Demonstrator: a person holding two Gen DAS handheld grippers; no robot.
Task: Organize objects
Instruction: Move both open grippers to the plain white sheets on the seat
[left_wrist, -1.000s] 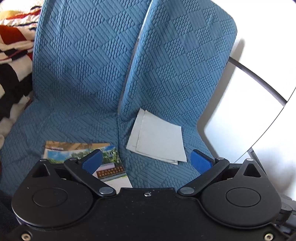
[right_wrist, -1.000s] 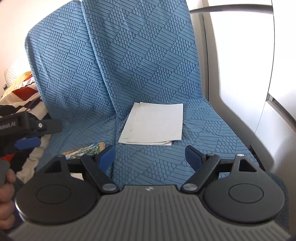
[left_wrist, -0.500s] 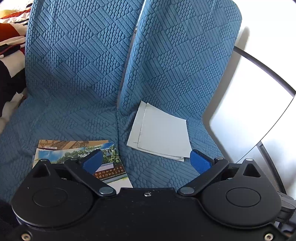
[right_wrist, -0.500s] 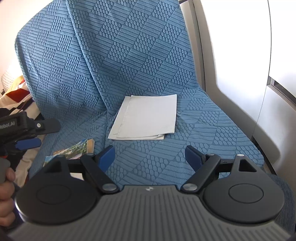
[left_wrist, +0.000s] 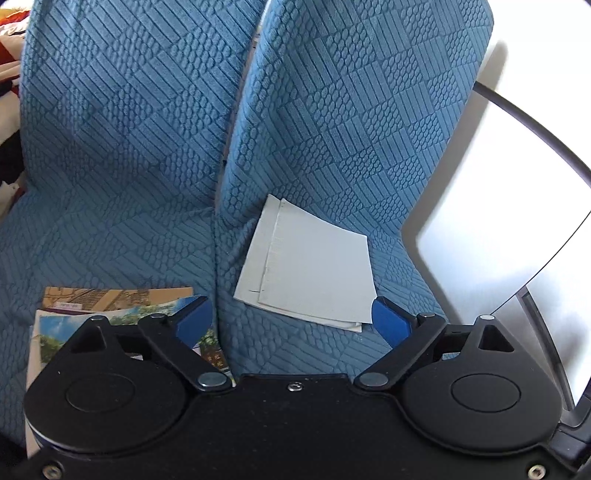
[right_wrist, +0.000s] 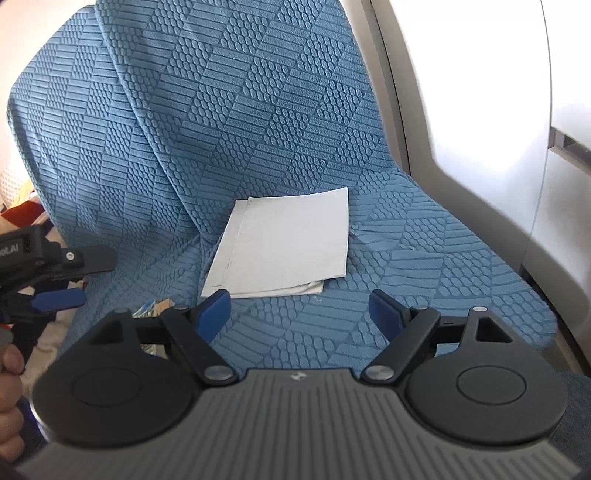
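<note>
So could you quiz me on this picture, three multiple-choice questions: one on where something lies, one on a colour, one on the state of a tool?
1. Where do the white papers lie?
A. On the seat nearer the pale wall
B. On the floor
C. Between the right gripper's fingers

2. What colour is the seat cover?
A. Red
B. Blue
C. Green

3. How is the right gripper?
A. Shut on papers
B. Open and empty
C. Shut on a booklet

Answers:
1 A: they rest flat on that cushion.
2 B: blue textured fabric covers both seats.
3 B: the blue fingers stand apart with only fabric between them.
</note>
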